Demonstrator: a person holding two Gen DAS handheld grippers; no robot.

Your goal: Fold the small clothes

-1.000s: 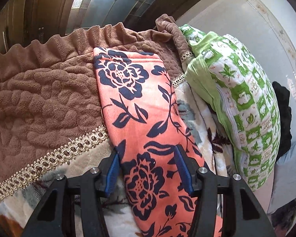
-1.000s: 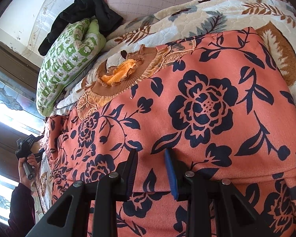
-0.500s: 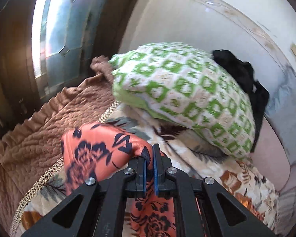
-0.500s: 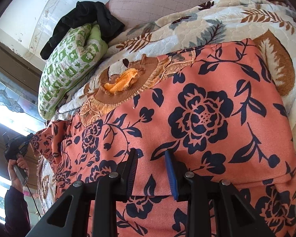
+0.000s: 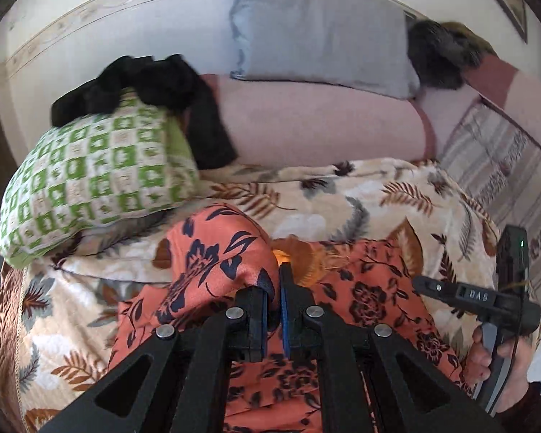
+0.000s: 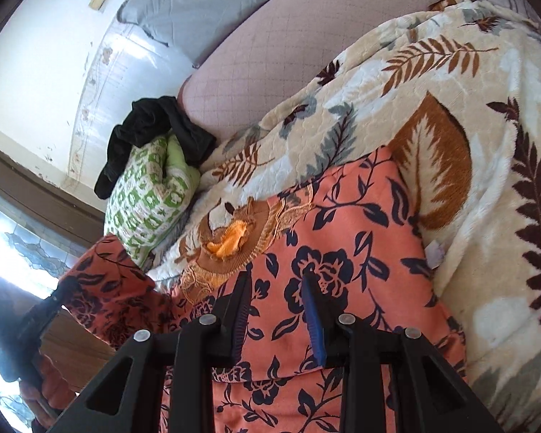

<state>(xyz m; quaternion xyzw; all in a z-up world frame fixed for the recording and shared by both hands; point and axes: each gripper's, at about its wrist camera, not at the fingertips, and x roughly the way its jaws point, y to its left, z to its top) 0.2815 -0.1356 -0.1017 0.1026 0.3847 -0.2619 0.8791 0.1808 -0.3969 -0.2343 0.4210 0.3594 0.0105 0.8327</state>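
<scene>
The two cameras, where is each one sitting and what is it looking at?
Left wrist: sits on the left claw, looking down across the bed at the grey pillow; the claw is shut on the orange flowered garment, and the other hand shows.
Right wrist: sits on the right claw, looking down at the garment's flat part.
Shared: garment, green pillow, leaf blanket.

Left gripper [image 5: 275, 290]: black plastic fingers, blue ribbed pads, silver screws. Right gripper [image 6: 276, 297]: same build; its body carries white lettering, green light, thin cable, grey trigger. Dark sleeve [image 5: 533, 395] at wrist.
</scene>
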